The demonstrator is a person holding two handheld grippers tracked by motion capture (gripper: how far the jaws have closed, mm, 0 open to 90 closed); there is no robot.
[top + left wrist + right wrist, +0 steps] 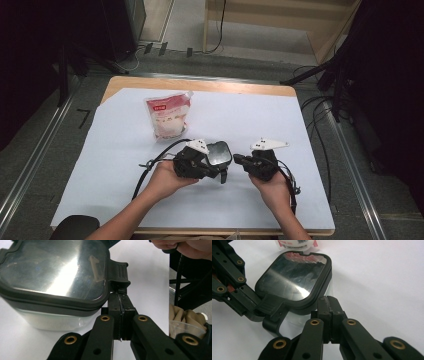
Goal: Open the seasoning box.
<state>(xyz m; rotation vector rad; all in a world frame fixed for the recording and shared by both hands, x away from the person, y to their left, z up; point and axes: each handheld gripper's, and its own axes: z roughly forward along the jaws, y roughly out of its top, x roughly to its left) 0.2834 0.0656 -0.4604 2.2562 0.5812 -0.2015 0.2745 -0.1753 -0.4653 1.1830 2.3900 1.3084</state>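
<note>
A clear container [219,152] with a black-rimmed shiny lid [55,270] [292,277] sits mid-table on the white sheet. At its near corner a ridged black latch tab [120,272] [270,305] sticks out. My left gripper [222,172] [120,296] is shut with its tips pinching the tab's lower edge; it also comes in from the left of the right gripper view [253,311]. My right gripper [237,159] [327,301] is shut, its tips pressed against the container's clear side just under the lid rim.
A red and white pouch [169,116] [297,243] lies behind the container. The white sheet [125,165] covers most of the wooden table [200,85]. Cables and dark stands [320,75] crowd the floor at the right. Free sheet lies left and right of the hands.
</note>
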